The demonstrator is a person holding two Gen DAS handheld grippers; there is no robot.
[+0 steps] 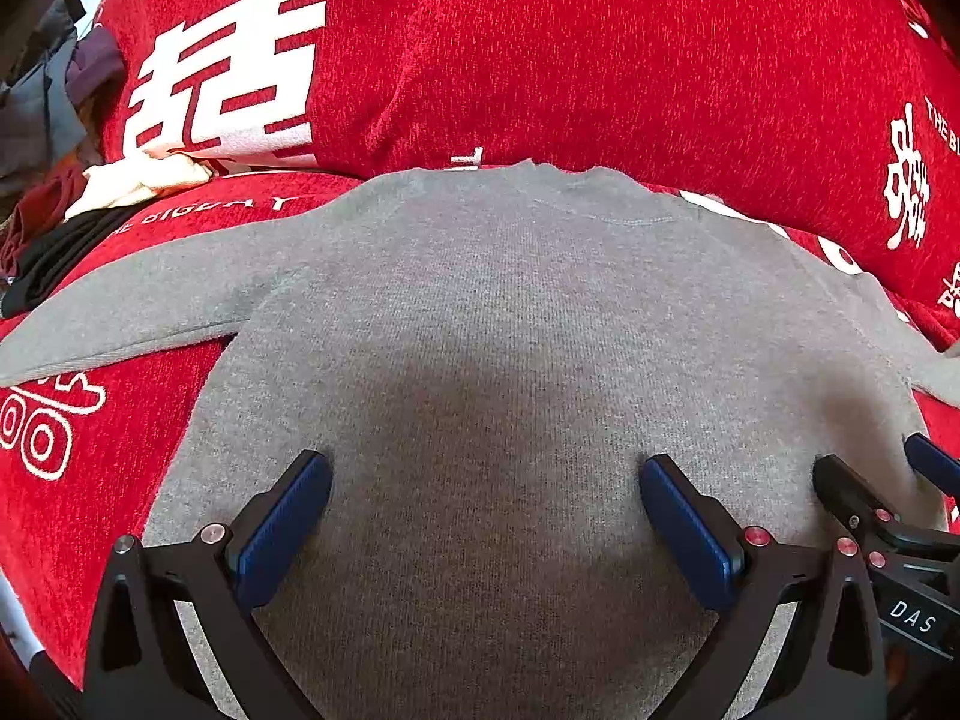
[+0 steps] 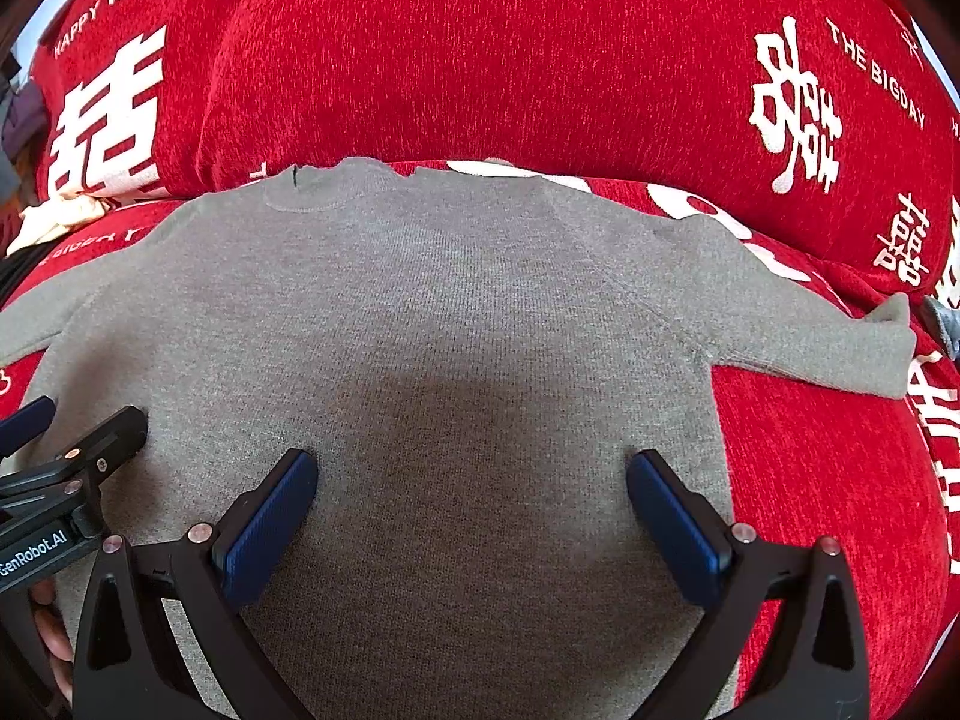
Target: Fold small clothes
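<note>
A small grey knit sweater (image 1: 492,300) lies flat on a red sofa seat, collar toward the backrest, both sleeves spread out sideways. It also shows in the right wrist view (image 2: 456,300). My left gripper (image 1: 485,480) is open and empty, hovering over the sweater's lower body. My right gripper (image 2: 471,477) is open and empty too, over the lower body just to the right of the left one. Each gripper shows at the edge of the other's view: the right gripper (image 1: 888,480) and the left gripper (image 2: 66,426).
The sofa has a red cover with white lettering (image 1: 600,60) and a tall backrest right behind the collar. A pile of other clothes, cream, black and dark red (image 1: 72,210), lies at the far left end of the seat.
</note>
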